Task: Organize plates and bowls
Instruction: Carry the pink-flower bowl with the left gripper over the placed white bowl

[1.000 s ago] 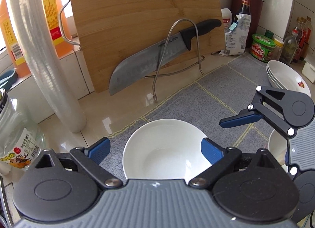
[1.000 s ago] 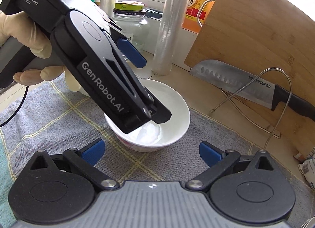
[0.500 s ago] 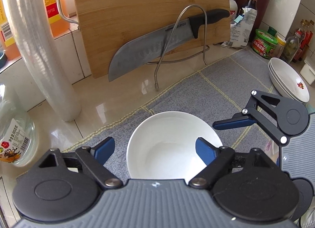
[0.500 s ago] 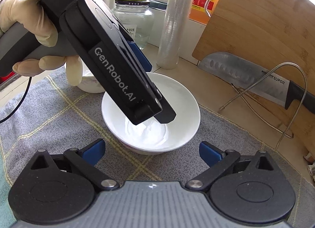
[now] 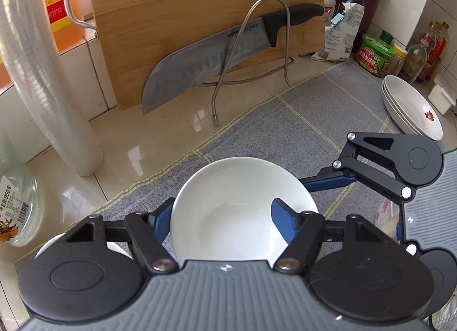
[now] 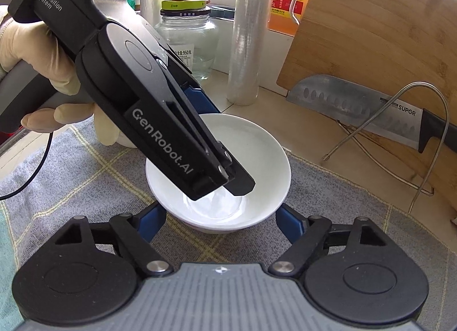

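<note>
Left wrist view shows the left gripper (image 5: 222,218) with jaws just closed across the white bowl (image 5: 242,205) on the grey mat (image 5: 308,119), the right gripper (image 6: 218,221) likewise closed on it. Stacked plates (image 5: 411,108) wait apart; stacking seems barely begun on this cluttered kitchen table (image 5: 160,142).

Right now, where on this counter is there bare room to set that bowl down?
Free: the grey mat between the white bowl and the stacked plates, and the shiny counter strip between the mat, the plastic roll and the knife rack. Crowded: around the bowl, where both grippers have just been closing, and the far right bottle corner.
</note>
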The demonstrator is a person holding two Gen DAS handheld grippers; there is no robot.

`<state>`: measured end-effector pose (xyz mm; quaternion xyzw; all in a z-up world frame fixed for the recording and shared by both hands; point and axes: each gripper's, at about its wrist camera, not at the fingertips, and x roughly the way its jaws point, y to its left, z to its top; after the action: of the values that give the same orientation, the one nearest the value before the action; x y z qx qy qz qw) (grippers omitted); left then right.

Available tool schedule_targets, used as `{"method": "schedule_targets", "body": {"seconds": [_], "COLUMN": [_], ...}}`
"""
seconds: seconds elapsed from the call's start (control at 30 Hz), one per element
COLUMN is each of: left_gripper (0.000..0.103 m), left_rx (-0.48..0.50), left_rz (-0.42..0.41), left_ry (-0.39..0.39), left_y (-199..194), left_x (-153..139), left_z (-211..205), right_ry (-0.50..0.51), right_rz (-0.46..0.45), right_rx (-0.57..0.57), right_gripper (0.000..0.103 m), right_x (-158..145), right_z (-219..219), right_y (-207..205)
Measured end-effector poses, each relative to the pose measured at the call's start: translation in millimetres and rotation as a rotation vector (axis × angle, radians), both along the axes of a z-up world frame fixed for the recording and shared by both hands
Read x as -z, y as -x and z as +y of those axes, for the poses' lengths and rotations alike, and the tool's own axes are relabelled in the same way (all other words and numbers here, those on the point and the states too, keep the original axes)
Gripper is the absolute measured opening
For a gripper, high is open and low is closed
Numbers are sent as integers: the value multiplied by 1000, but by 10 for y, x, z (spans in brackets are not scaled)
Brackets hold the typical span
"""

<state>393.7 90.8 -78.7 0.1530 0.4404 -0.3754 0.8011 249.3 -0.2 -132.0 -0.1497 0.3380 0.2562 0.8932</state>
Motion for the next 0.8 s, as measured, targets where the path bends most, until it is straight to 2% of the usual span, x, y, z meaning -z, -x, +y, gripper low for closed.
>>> {"method": "schedule_targets", "body": {"seconds": [0.57, 0.8], "left_gripper": [69, 69], "left_rx": [9, 20], "left_rz": [-3, -17], "left_ry": [-3, 9], "left_y": [14, 97], "left_x": [-16, -108], "left_z": [-10, -16], "right_ry": [0, 11], "right_rz": [-9, -22], "right_rx": [3, 2], "right_gripper": [85, 85], "right_x": [-29, -99], "right_z": [6, -15], "right_y": [33, 112]}}
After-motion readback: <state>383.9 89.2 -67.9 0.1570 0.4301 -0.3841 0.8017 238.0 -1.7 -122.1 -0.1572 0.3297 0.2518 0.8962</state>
